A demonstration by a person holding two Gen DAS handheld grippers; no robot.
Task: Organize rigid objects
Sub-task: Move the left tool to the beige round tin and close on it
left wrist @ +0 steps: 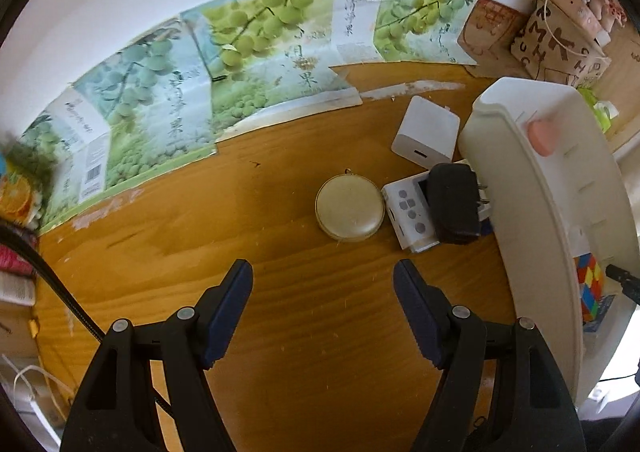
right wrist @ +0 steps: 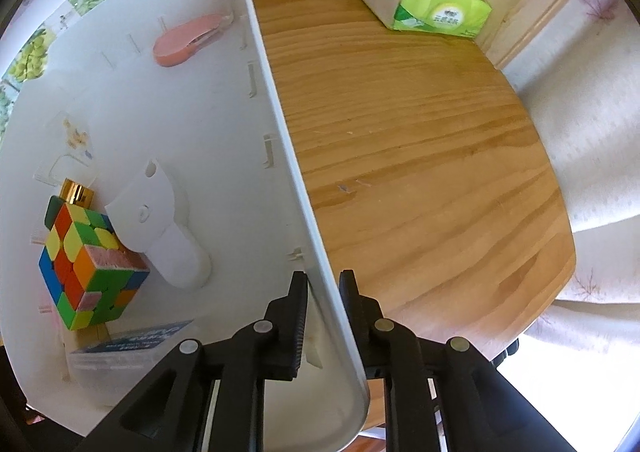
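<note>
Nearest you, your right hand-held gripper (right wrist: pixel 324 280) is straddling the near wall of the white plastic storage bin (right wrist: pixel 280 156); its fingers are standing slightly parted on either side of that wall, and you are loosening rather than clamping, with no clear pad contact showing. Your left hand-held gripper (left wrist: pixel 323 276) is hanging wide open and empty over the bare wooden table (left wrist: pixel 200 232), holding nothing.

Inside the bin you are already keeping a multicoloured puzzle cube (right wrist: pixel 86 260), a clear flat case with a blue label (right wrist: pixel 128 344), a white moulded plastic part (right wrist: pixel 160 228) and, farther back, a pink stapler-like tool (right wrist: pixel 188 38). So part of the sorting looks done.

Just beyond the left fingers, four things are still waiting on the table beside the bin: a round cream-coloured case (left wrist: pixel 350 210), a white button-faced device (left wrist: pixel 408 212) with a black plug adapter (left wrist: pixel 454 202) lying on it, and a white cube charger (left wrist: pixel 426 132) behind them. By my reading, the round case is the closest next pick.
</note>
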